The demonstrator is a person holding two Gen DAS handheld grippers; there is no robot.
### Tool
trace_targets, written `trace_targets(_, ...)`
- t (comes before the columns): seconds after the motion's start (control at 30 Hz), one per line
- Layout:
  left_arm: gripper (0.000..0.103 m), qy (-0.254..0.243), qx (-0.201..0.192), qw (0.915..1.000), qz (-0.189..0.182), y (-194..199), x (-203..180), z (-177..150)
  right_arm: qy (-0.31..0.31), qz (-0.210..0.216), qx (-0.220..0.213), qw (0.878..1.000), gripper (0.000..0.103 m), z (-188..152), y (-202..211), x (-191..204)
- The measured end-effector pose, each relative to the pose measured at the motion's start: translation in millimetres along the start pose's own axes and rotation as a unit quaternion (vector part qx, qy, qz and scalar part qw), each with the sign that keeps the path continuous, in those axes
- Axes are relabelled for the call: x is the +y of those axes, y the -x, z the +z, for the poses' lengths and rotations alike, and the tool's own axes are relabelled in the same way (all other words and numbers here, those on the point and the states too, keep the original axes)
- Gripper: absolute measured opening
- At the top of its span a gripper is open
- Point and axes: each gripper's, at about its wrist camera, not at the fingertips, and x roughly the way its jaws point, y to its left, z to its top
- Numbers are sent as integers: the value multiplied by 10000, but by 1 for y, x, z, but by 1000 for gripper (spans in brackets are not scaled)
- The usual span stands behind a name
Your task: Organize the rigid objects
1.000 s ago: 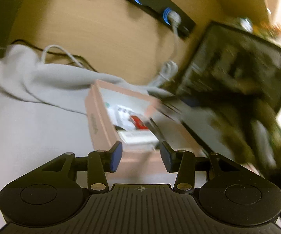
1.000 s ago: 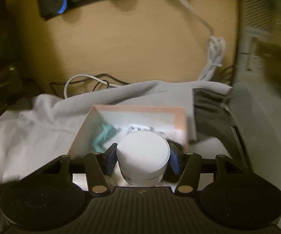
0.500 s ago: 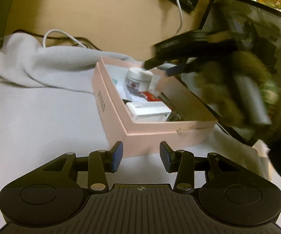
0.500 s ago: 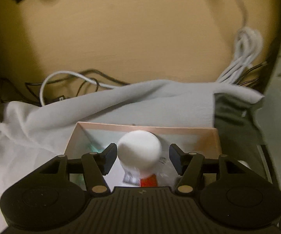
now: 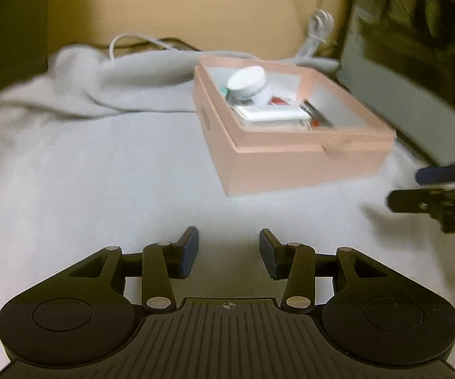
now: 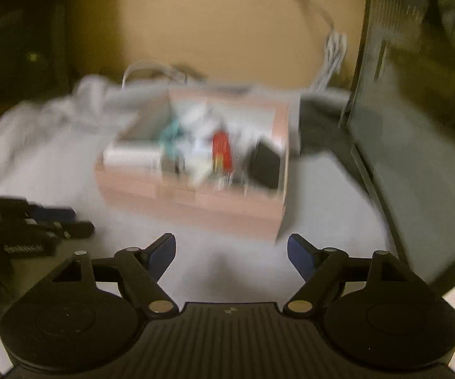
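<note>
Grippers both empty at this moment; the step in hand reads as the pause after a drop-off into the box, with the next pick not yet begun.

Left wrist view, left to right: rumpled grey cloth (image 5: 79,132) covers the left and centre of the frame, a white cable (image 5: 132,39) loops behind it at upper centre. The left gripper (image 5: 229,252) sits low centre, jaws parted with only bare cloth between them, holding nothing. Right of centre sits the pink box (image 5: 306,158), open-topped, on the cloth. Inside it a white jar (image 5: 248,83) leans tilted at the back left corner, a flat white packet (image 5: 271,113) lies in front of it, something red beside that; the rest is too small to tell. At the far right edge the right gripper (image 5: 433,189) pokes in, near the box's front right corner but apart from it.

Right wrist view is blurred. The left gripper shows at the left edge, the box at centre with contents smeared, a dark panel (image 6: 401,126) at right. The right gripper's jaws at bottom centre are opening, nothing between them.

No loose item shows on the cloth in either view. Judgement: the next move calls for finding another rigid item outside these frames, or, if none is left, the task looks close to done.
</note>
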Motion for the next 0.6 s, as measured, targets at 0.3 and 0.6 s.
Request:
trace_targets(0.3, 52, -278, -30, 9995, 133, 4, -37, -9, -361, 420, 183, 9983, 78, -24, -10, -19)
trace_targets(0.6, 72, 210, -374, 9986, 304, -13, -62, -7, -612, -266, -143, 9977, 84, -32, -21, -23)
